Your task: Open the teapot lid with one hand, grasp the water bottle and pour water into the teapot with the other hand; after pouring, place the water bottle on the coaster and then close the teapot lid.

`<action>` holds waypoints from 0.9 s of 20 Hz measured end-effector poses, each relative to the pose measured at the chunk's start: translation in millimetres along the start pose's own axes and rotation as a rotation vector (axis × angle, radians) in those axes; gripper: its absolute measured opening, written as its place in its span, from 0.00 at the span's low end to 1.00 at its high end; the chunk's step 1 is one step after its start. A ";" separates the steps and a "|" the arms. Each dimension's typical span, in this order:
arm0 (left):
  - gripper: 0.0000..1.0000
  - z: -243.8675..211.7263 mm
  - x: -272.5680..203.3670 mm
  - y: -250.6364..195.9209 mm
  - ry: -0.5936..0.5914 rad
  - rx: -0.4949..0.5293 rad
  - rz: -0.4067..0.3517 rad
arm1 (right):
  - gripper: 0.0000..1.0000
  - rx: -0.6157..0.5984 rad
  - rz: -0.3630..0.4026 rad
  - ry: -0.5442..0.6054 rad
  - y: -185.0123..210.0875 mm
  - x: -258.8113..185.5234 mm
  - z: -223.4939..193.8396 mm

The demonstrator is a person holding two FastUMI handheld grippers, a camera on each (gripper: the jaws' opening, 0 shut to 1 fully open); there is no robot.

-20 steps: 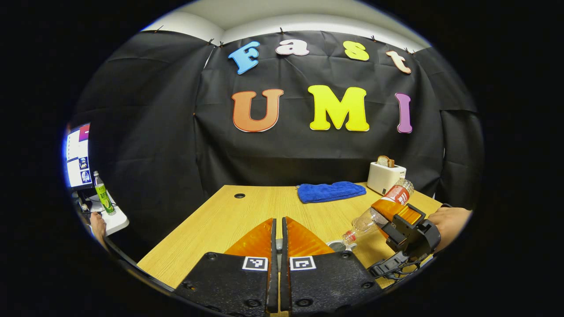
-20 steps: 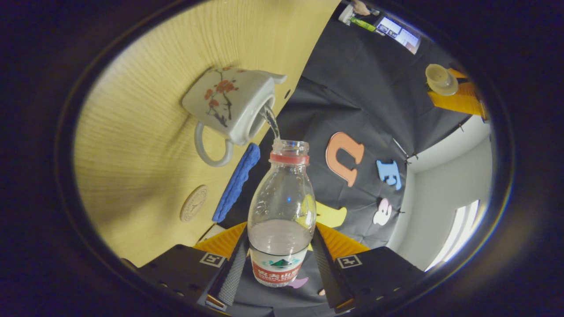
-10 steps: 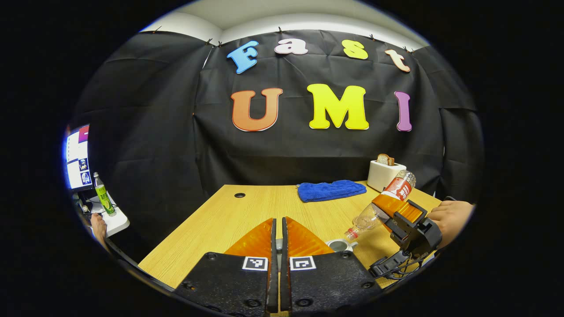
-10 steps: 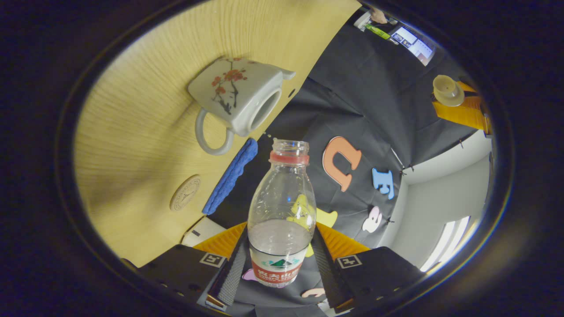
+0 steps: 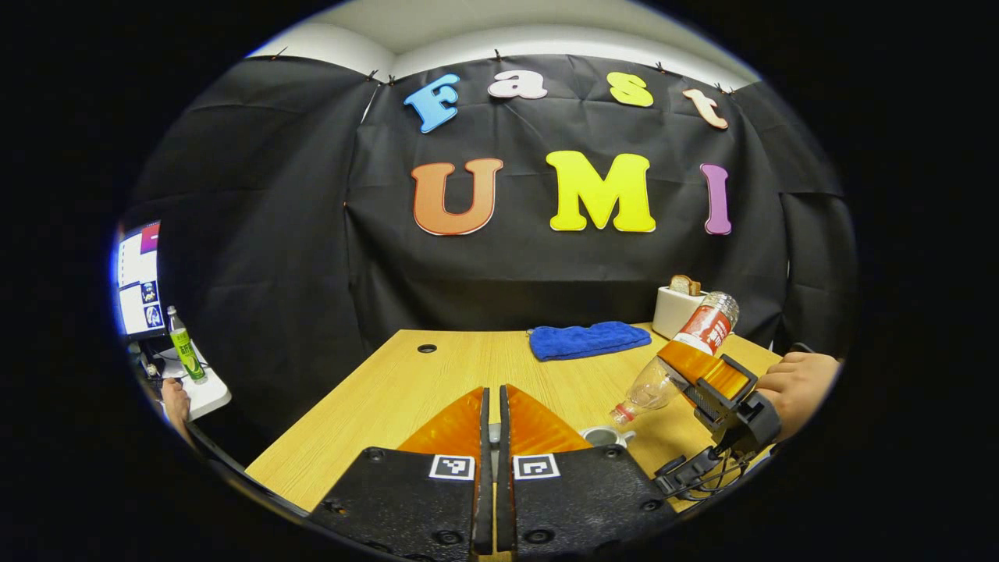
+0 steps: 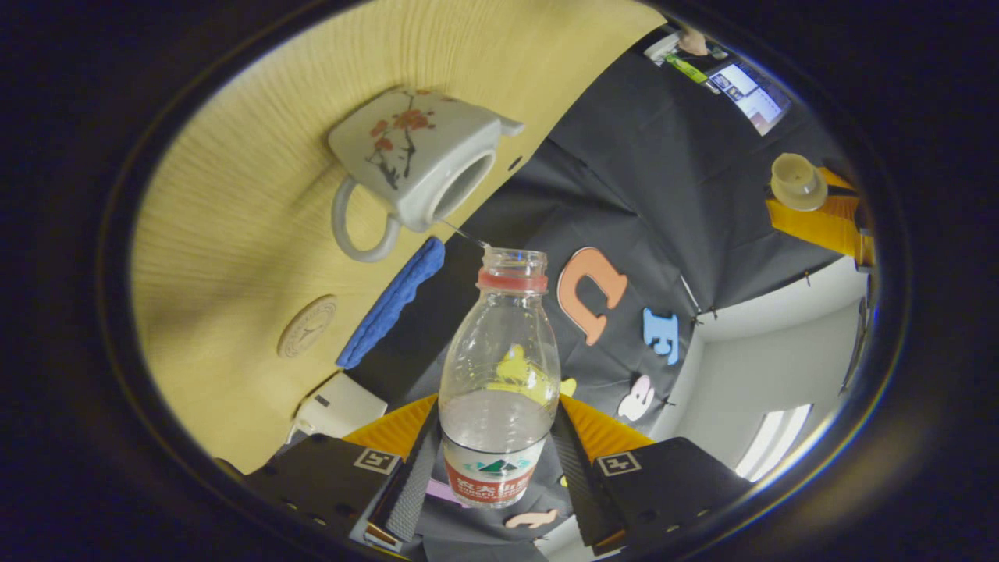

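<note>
Right hand-held gripper (image 6: 498,468): clenching the water bottle (image 6: 499,375) at its labelled lower body, one finger pressing on each side; also showing at 4 o'clock in the left gripper view (image 5: 706,373), carried by a hand (image 5: 796,380).
Left hand-held gripper (image 5: 492,425): fingers lying almost together with a thin slit between, pinching the knob of the teapot lid (image 6: 796,181); seen at 2 o'clock in the right gripper view (image 6: 815,204), holding the lid up in the air, well apart from the pot.
Water bottle: uncapped, tipping neck-down toward the teapot (image 6: 414,168); in the left gripper view (image 5: 679,363) slanting from 2 o'clock down to 8 o'clock, mouth hanging just above the pot's opening (image 5: 599,435); partly filled, water pooling near the label end.
Stream: thin thread of water stretching from the bottle mouth to the pot's rim in the right gripper view.
Teapot: white with red blossom painting, standing lidless on the desk (image 5: 437,375), handle and spout showing.
Coaster (image 6: 307,325): round, lying flat on the desk at 7 o'clock from the teapot, bare.
Blue cloth (image 5: 589,340): lying folded near the desk's far edge.
Toaster (image 5: 677,308): sitting at the far right corner, bread poking out of the top.
</note>
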State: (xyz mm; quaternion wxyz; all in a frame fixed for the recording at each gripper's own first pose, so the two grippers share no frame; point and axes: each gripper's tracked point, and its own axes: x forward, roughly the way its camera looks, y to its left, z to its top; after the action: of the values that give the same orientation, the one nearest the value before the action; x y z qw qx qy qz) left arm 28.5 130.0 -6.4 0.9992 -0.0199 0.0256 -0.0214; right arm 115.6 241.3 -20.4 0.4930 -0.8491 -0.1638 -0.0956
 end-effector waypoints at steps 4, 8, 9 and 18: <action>0.04 -0.8 1.9 2.8 0.001 -0.006 0.005 | 0.76 0.037 -0.023 -0.010 -1.6 -0.3 2.6; 0.04 -2.1 1.9 3.7 0.007 -0.007 0.011 | 0.76 0.006 -0.035 -0.005 0.1 1.7 0.9; 0.04 -1.2 2.2 2.8 0.006 -0.007 0.010 | 0.76 0.006 -0.038 -0.006 0.7 0.8 1.6; 0.04 -2.3 2.6 4.7 0.008 -0.001 0.013 | 0.78 0.200 0.004 -0.022 16.1 -1.2 7.0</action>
State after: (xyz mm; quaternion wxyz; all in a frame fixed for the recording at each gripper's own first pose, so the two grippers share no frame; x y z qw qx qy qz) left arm 31.2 134.6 -9.0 0.9992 -0.0203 0.0297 -0.0152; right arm 120.5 239.8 -37.2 0.5738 -0.7969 -0.1761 -0.0684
